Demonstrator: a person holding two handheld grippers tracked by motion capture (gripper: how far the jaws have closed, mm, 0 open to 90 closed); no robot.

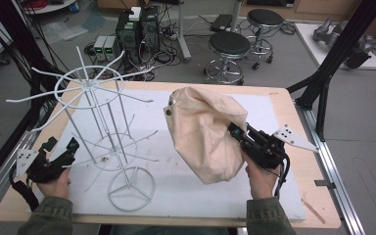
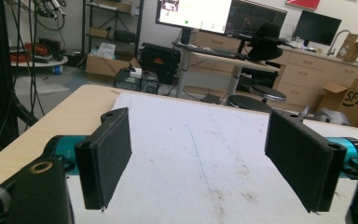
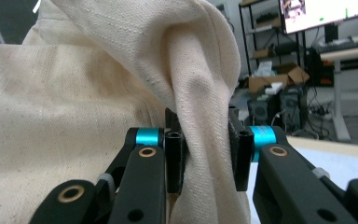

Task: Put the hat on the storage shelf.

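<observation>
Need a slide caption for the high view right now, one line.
Right gripper shut on a cream canvas bag lifted over the table; left gripper open beside the white wire rack.

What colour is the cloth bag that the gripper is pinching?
Cream, plain unprinted canvas bag; the right gripper view shows its weave best.

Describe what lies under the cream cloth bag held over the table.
Under the cloth bag, gripped by the right tool, shows the white mat on the table. The mat directly beneath the bag is covered.
</observation>
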